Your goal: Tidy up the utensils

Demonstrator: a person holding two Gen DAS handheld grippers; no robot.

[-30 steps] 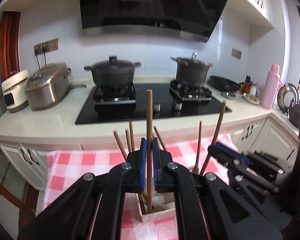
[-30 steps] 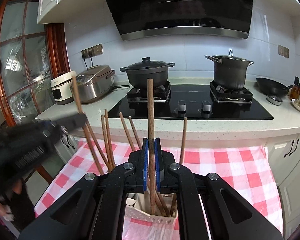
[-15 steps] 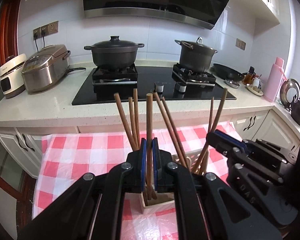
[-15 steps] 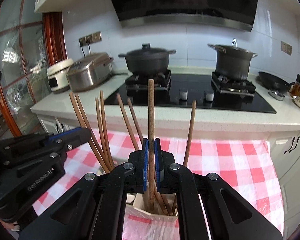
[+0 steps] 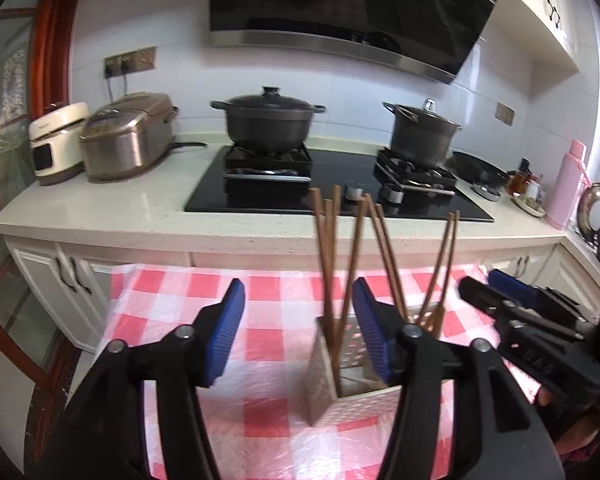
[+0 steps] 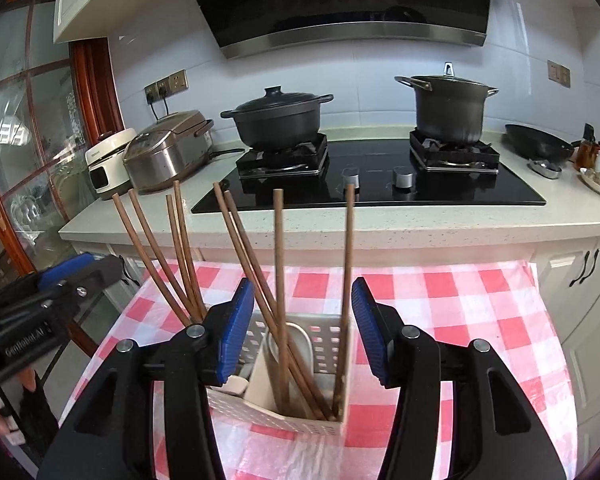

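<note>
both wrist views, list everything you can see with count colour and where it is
chopsticks: eight showing, brown wood, standing in the holder
utensil holder: one, white perforated, on the tablecloth
tablecloth: one, red and white check, over the table
casserole pot: one, black, lidded, left burner
stock pot: one, dark grey, lidded, right burner
hob: one, black glass, set in the counter
rice cooker: one, steel, left on the counter
small cooker: one, cream, beside the rice cooker
wok: one, black, right of the hob
flask: one, pink, far right
left gripper: black, blue pads, just opened, holding nothing
right gripper: same, just opened, around chopsticks without touching
</note>
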